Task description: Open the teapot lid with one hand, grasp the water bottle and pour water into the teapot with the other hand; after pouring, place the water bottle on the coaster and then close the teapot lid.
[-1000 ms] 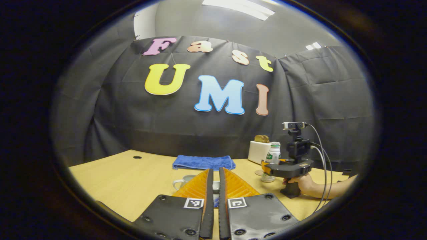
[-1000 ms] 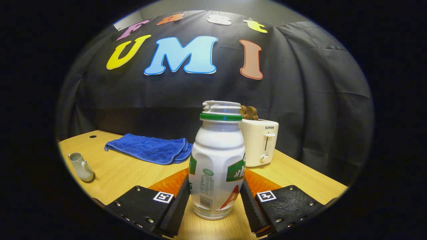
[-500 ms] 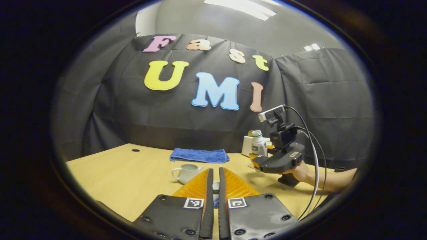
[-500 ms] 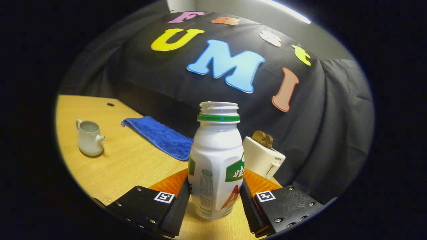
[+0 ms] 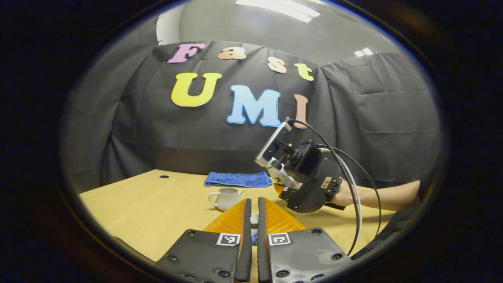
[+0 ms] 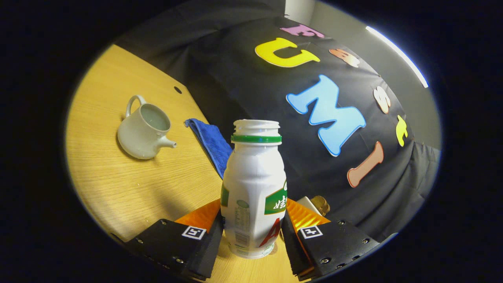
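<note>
Both fingers of the right gripper (image 6: 251, 236) pinch the water bottle (image 6: 253, 188), tilted in the air; the open teapot (image 6: 143, 127) sits at ten o'clock from its mouth. Left gripper (image 5: 251, 220), fingers nearly pressed together on what looks like the lid, holds back.

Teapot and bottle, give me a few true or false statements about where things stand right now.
1. The right claw grips the bottle. True.
2. The bottle has its cap on. False: its threaded mouth is bare.
3. The teapot is open, with no lid on it. True.
4. The teapot sits on the blue towel. False: it stands on the table, apart from the towel.
5. The left claw is spread wide. False: its fingers are nearly together.
</note>
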